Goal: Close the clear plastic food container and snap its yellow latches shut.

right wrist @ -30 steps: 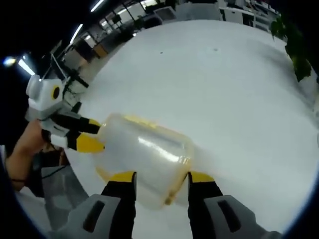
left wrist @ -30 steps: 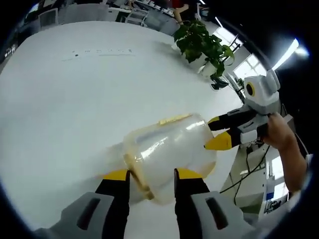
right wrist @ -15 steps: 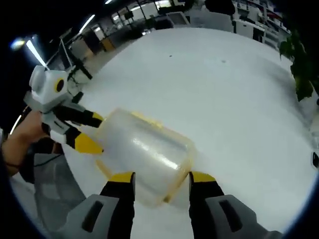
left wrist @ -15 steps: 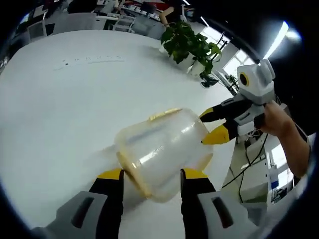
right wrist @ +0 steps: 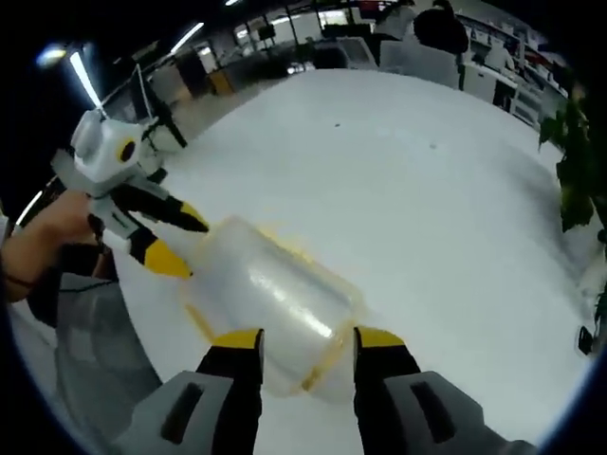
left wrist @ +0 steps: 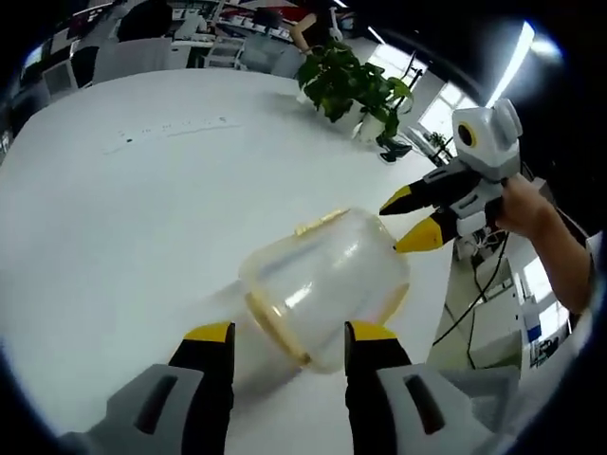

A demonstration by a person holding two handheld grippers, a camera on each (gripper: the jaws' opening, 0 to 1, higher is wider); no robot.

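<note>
1. Jaws of left gripper (left wrist: 282, 343) spread apart, straddling the near end of the clear container (left wrist: 327, 284) without clamping it; likely poised to steady it.
2. Jaws of right gripper (right wrist: 296, 343) likewise parted at the container's (right wrist: 270, 299) opposite end, gripping nothing; seen across in the left gripper view (left wrist: 410, 218), tips apart just beside the far end.
3. Container lying on its side on the white table (left wrist: 114, 209), near its edge, between both grippers.
4. Yellow latch (left wrist: 318, 224) on the upper rim, apparently unsnapped; hard to confirm.
5. Potted plant (left wrist: 353, 83) well beyond, uninvolved.
</note>
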